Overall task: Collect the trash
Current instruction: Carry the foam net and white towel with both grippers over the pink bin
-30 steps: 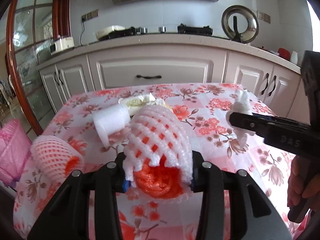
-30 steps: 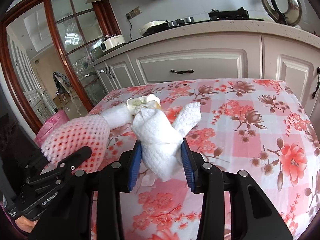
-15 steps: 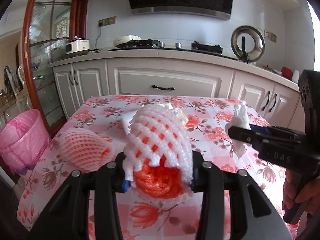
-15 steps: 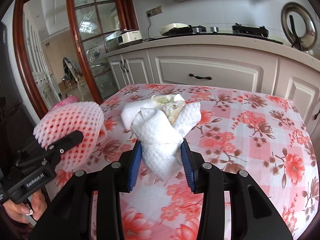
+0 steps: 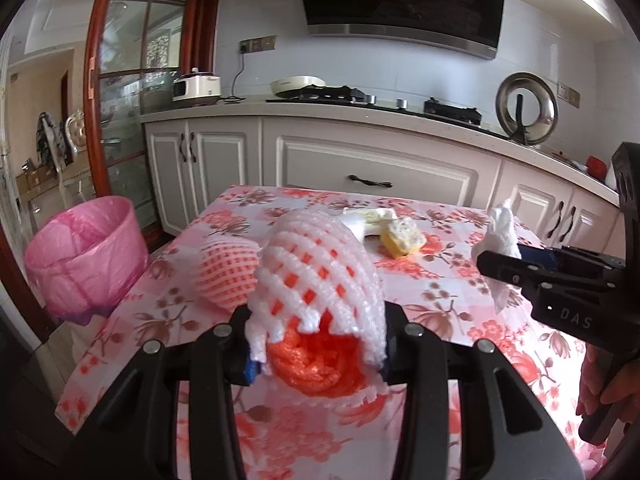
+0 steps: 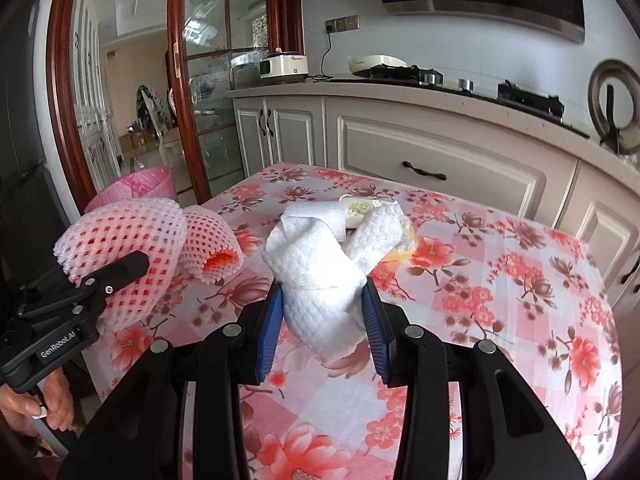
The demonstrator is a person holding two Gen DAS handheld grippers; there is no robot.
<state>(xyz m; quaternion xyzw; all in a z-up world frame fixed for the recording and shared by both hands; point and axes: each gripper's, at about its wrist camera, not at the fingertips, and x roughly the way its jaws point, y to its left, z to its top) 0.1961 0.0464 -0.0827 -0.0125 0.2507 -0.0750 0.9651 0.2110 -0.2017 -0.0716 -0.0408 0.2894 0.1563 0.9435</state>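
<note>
While both grippers are loaded, the job in hand looks like carrying the trash off the table (image 5: 460, 280) to the bin (image 5: 86, 254), which stands on the floor just off the table's left edge. To do it well, I would bring each piece right over the bin's mouth before letting go, since foam and paper are light and could drift or bounce out. The bin wears a pink liner; from here I cannot tell what is inside it.

The left gripper (image 5: 320, 348) is clamped on a foam fruit net (image 5: 320, 280), white mesh over an orange core, held above the table's near edge. The right gripper (image 6: 324, 316) pinches a crumpled paper towel (image 6: 320, 272). A second fruit net (image 5: 226, 276) lies near the left edge, and a white wrapper (image 5: 370, 216) and a yellow sponge-like scrap (image 5: 402, 238) lie toward the far edge.
</note>
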